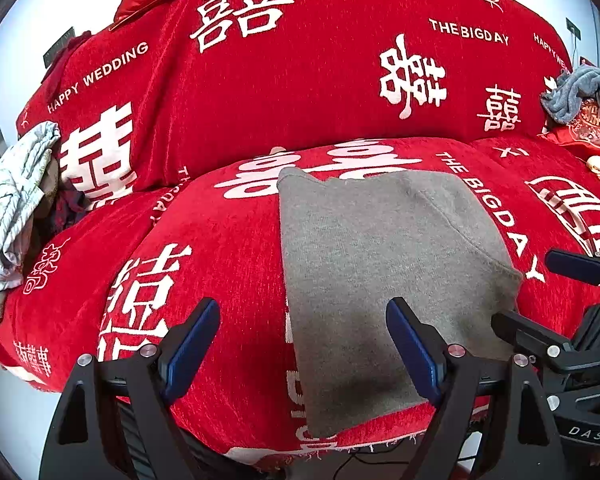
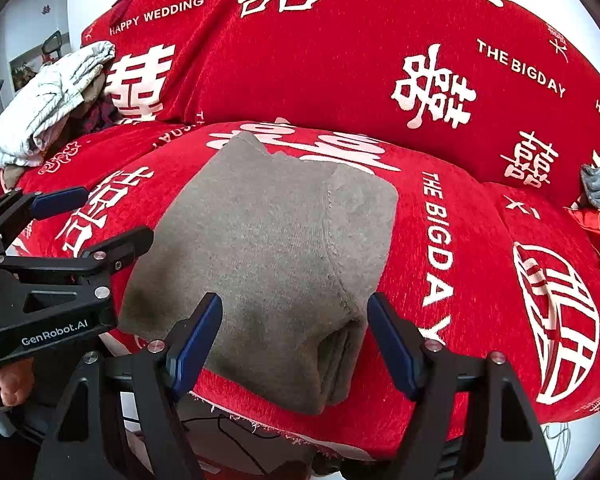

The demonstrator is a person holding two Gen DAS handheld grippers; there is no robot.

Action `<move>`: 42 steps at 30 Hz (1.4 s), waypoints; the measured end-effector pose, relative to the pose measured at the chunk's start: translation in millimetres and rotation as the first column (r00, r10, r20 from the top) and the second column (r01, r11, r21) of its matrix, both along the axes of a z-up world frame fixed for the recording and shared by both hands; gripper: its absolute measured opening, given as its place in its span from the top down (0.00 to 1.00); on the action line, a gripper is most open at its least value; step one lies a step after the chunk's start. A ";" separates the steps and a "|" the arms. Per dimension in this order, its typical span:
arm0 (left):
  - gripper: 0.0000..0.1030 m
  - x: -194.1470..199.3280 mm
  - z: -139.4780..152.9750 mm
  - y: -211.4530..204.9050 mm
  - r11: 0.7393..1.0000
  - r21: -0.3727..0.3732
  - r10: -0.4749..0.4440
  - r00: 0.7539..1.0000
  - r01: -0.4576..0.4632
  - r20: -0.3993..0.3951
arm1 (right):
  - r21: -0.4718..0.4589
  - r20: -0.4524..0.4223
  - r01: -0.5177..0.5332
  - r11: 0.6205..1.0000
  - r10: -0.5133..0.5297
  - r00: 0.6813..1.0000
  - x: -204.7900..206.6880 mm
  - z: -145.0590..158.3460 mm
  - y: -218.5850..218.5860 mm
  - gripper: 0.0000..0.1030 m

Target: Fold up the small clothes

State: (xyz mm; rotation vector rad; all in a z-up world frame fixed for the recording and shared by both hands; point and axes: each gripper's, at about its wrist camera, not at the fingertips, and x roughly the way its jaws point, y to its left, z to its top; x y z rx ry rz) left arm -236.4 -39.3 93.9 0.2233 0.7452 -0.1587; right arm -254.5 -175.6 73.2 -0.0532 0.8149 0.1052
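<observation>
Here, a folded grey garment (image 2: 268, 256) lies on the red sofa cover (image 1: 228, 248) (both grippers' jaws apart, empty); lifting clear without snagging its layered edge preserves the fold

Folded grey knit garment (image 1: 380, 280), fine ribbed weave, roughly rectangular, lying flat on the front seat cushion of the red sofa cover with white lettering (image 1: 228, 248). Near edge sits right at the cushion's front lip. A raised seam runs diagonally across its top layer. Stacked folded layers show at its near right corner in the right wrist view (image 2: 332, 360). Far edge is uneven and stops short of the sofa backrest.
</observation>
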 end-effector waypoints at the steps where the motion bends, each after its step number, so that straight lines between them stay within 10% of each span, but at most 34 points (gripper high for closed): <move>1: 0.17 -0.4 0.5 0.2 1.000 -0.006 -0.005 1.000 0.005 0.000 | -0.001 -0.001 -0.002 1.000 0.002 1.000 0.2 0.0 0.6 0.24; 42: 0.17 -9.1 7.5 11.2 0.997 -0.071 -0.024 1.000 0.023 -0.005 | -0.042 0.000 -0.006 0.999 0.006 1.000 -5.3 6.7 12.4 0.24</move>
